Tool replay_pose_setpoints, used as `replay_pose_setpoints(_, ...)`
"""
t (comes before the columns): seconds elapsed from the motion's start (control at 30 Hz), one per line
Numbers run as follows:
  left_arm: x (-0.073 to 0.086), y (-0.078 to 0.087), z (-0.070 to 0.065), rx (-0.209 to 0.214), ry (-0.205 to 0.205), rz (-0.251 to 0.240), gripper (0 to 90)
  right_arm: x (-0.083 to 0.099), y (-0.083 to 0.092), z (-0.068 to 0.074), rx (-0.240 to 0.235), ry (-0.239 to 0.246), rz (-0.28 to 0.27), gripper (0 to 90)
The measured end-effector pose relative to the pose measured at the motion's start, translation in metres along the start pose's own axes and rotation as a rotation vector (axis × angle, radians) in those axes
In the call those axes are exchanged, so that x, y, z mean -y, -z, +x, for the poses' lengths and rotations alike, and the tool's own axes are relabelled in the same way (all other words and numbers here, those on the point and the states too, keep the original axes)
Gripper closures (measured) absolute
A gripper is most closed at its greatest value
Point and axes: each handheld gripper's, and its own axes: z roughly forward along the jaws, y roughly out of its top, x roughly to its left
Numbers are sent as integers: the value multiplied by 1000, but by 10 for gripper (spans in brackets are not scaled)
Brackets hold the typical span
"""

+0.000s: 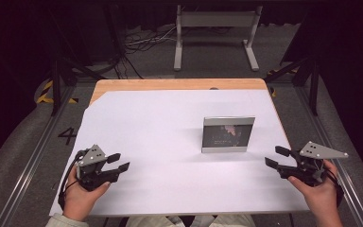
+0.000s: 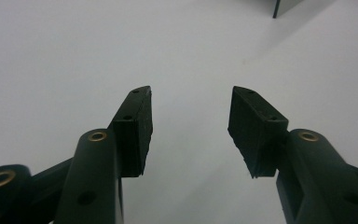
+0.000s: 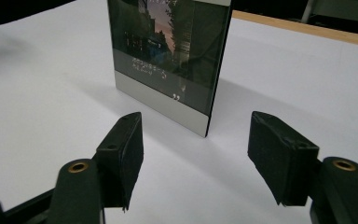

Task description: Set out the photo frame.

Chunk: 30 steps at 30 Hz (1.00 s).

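High view, near edge: two hands come in from the bottom, each holding tongs low over a white sheet (image 1: 160, 127) that covers a wooden table (image 1: 179, 84).
Left tongs (image 1: 121, 161): held in the left hand (image 1: 82, 191) near the sheet's near-left corner, jaws aimed toward the middle of the table.
Left tongs, state: jaws parted by a wide gap with nothing between them; in the left gripper view the left tongs (image 2: 189, 133) have bare white sheet under them.
Right tongs (image 1: 274, 157): held in the right hand (image 1: 317, 193) at the sheet's right edge, jaws aimed left, toward the table's middle.
Right tongs, state: jaws wide apart and holding nothing; in the right gripper view the right tongs (image 3: 193, 158) are opened toward the card.
Standing card (image 1: 228, 134): ahead of the right tongs and apart from them, well to the right of the left tongs.
Card, axis: upright on its bottom edge, long side running left to right across the table, flat printed face toward the person.
Card, look: thin rectangular panel (image 3: 170, 58), dark glossy picture with small pale lettering, a silver-grey band along the bottom; the writing is too small to read.
Left gripper view, far corner: a dark edge of the card (image 2: 284, 6) at the top right.
Beyond the table: a grey metal frame (image 1: 216, 35) and loose cables (image 1: 144, 40) on the floor.
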Motion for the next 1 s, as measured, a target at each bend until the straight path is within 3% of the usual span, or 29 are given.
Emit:
replay_pose_setpoints(0.13, 11, -1, 9, -4, 8, -24, 479, 9, -4, -5, -28, -5, -13, 364)
replay_pose_setpoints(0.23, 14, -6, 14, 50, 45, -60, 442, 17, -10, -10, -23, -15, -12, 375)
replay_pose_setpoints(0.5, 18, -17, 10, 16, -19, -56, 435, 39, -26, -19, -6, -78, 8, 366)
replay_pose_setpoints(1.0, 20, -26, 7, 26, -19, -27, 429, 34, -46, -4, -14, -50, 69, 341)
